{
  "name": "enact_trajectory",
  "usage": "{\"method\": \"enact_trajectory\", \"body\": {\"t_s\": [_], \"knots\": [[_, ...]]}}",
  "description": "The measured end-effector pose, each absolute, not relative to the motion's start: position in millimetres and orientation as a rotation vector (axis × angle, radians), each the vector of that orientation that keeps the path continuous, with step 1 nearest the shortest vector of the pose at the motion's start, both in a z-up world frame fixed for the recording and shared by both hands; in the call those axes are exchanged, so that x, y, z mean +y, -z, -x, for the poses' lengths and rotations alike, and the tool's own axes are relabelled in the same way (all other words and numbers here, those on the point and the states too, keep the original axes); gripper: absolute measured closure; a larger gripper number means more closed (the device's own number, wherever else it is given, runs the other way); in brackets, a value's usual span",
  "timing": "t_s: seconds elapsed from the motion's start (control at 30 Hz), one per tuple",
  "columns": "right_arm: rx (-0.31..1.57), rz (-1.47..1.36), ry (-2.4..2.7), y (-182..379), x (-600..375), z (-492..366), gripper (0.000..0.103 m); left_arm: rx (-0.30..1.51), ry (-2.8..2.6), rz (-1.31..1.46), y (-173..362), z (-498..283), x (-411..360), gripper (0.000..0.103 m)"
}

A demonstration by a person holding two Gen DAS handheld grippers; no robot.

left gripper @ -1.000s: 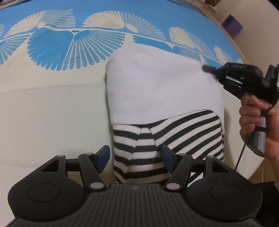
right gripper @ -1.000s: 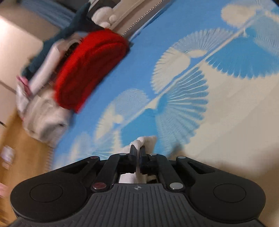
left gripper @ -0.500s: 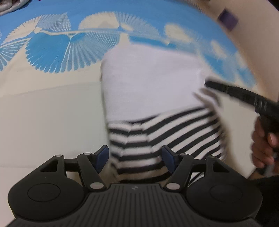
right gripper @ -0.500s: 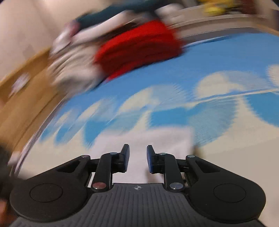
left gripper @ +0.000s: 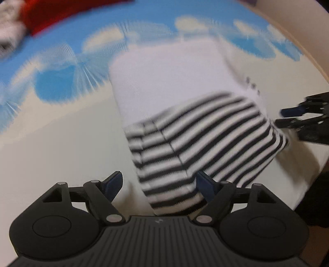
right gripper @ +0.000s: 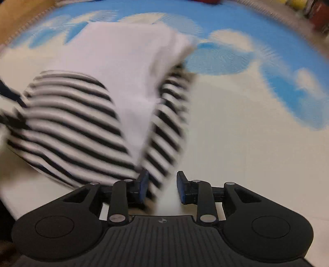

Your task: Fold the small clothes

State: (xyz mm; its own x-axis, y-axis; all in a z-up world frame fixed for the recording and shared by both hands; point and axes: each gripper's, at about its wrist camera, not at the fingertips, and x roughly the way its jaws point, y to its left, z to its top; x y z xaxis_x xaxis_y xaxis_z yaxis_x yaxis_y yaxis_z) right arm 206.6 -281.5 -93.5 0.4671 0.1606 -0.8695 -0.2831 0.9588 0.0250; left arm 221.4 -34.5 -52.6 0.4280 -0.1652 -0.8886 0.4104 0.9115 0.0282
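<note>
- One small folded garment, white knit with black-and-white striped sleeves laid across its near end, lies on a blue-and-cream fan-patterned bed cover, close to the cover's near edge.
- Left gripper hangs over the striped end, its blue-padded jaws wide apart and holding nothing.
- Right gripper sits at the garment's right-hand striped edge, jaws apart; cloth lies just by its left fingertip.
- Both views are motion-blurred.
- Red folded fabric lies at the cover's far side.
</note>
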Motion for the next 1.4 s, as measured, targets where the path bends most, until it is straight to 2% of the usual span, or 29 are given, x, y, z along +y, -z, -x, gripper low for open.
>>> {"method": "enact_trajectory", "body": {"t_s": [0.07,0.13,0.3,0.5,0.67,0.83,0.93,1.0,1.1,1.4], "knots": [[0.930,0.034,-0.238,64,-293,-191,0.066,0.988,0.315,-0.241,33,-208,-29,0.017],[0.835,-0.123,-0.183,35,-308,-171,0.045,0.956,0.245,-0.186,17,-196,-23,0.017],[0.671,-0.303,-0.105,-3,-311,-111,0.029,0.908,0.140,-0.049,-13,-157,-14,0.010],[0.547,-0.374,-0.085,-20,-305,-39,0.027,0.829,0.107,-0.019,-43,-99,-23,0.010],[0.479,-0.315,-0.074,-26,-291,-10,0.027,0.712,0.101,-0.051,-67,-45,-31,0.010],[0.502,-0.274,-0.100,-23,-274,2,0.026,0.639,0.125,-0.051,-46,-5,-32,0.010],[0.516,-0.192,-0.108,-20,-256,-1,0.026,0.650,0.118,-0.051,-13,-2,-29,0.010],[0.529,-0.154,-0.117,-17,-245,-7,0.026,0.739,0.055,-0.046,3,-15,-28,0.010],[0.564,-0.153,-0.124,-11,-233,-17,0.026,0.752,0.061,0.074,6,-32,-19,0.010],[0.622,-0.112,-0.135,9,-205,-38,0.026,0.783,0.062,0.073,16,-46,-34,0.010]]}}
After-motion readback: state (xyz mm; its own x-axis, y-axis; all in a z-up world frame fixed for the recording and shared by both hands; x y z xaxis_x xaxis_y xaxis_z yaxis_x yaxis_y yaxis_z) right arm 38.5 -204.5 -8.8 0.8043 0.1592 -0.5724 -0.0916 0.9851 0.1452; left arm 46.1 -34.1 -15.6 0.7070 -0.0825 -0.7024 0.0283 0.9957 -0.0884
